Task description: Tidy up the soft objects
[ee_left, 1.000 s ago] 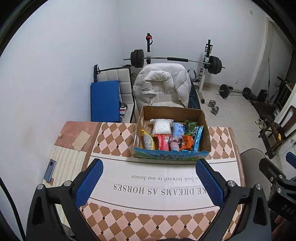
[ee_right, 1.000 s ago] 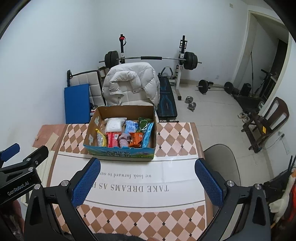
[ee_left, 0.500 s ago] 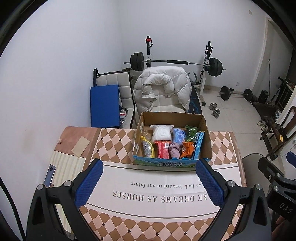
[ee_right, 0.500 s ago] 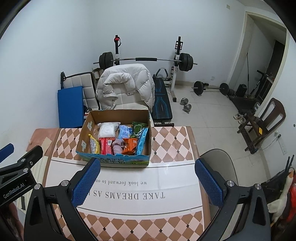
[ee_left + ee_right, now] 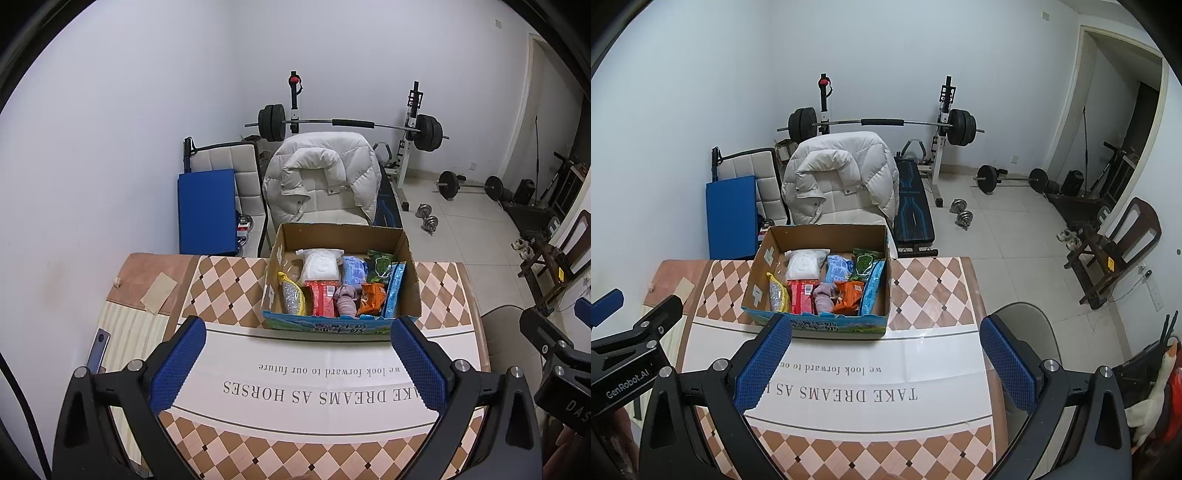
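White walls and gym gear, a loaded barbell rack (image 5: 351,123) and a quilted white jacket over a chair (image 5: 321,177), frame the far side of a counter (image 5: 229,284) tiled in brown-and-cream diamonds, with a white printed strip across it. On that counter, at twelve o'clock from the left tool (image 5: 295,363) and about eleven o'clock from the right tool (image 5: 884,363), sits an open brown cardboard box with a blue printed front (image 5: 332,325).

All the soft things in view lie inside it, packed close: a white padded bundle (image 5: 320,265), a yellow-edged mesh pouch (image 5: 291,298), a red packet (image 5: 325,300), a mauve rolled cloth (image 5: 346,300), an orange packet (image 5: 372,298), a blue wrapped pack (image 5: 354,268), a green packet (image 5: 382,263) and a light-blue flat pack standing against the three o'clock wall (image 5: 394,290). None lies loose on the counter. That fits either a box yet to be sorted or one already filled.

Both tools hang above the near counter, spread wide and holding nothing.

Risks, as I judge them: the items are wedged, so pinching one could drag its neighbour along; slick wrappers may slip from the pads; a reach that catches the low front wall could shove or tip the light box.
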Available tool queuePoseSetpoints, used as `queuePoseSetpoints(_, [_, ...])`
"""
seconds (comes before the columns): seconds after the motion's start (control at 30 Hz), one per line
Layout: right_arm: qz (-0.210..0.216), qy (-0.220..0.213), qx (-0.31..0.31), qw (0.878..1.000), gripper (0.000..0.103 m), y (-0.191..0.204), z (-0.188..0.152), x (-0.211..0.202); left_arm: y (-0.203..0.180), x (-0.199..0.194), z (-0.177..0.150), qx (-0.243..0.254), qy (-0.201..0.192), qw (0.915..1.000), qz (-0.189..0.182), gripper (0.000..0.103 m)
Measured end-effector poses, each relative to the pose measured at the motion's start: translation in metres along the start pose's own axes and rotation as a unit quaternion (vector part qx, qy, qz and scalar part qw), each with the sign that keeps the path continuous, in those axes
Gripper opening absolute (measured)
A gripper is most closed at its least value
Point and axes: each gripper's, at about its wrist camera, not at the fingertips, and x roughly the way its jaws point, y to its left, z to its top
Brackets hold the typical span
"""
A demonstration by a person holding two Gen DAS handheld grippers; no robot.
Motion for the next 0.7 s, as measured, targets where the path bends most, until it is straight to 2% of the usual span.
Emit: queuePoseSetpoints(0.7, [0.001,-0.004,-0.002,1.000,0.103,0.0007,0.0071,-0.0047,-0.0021,0.0007,0.0003,0.002,0.000,1.0000,-0.001,0.103])
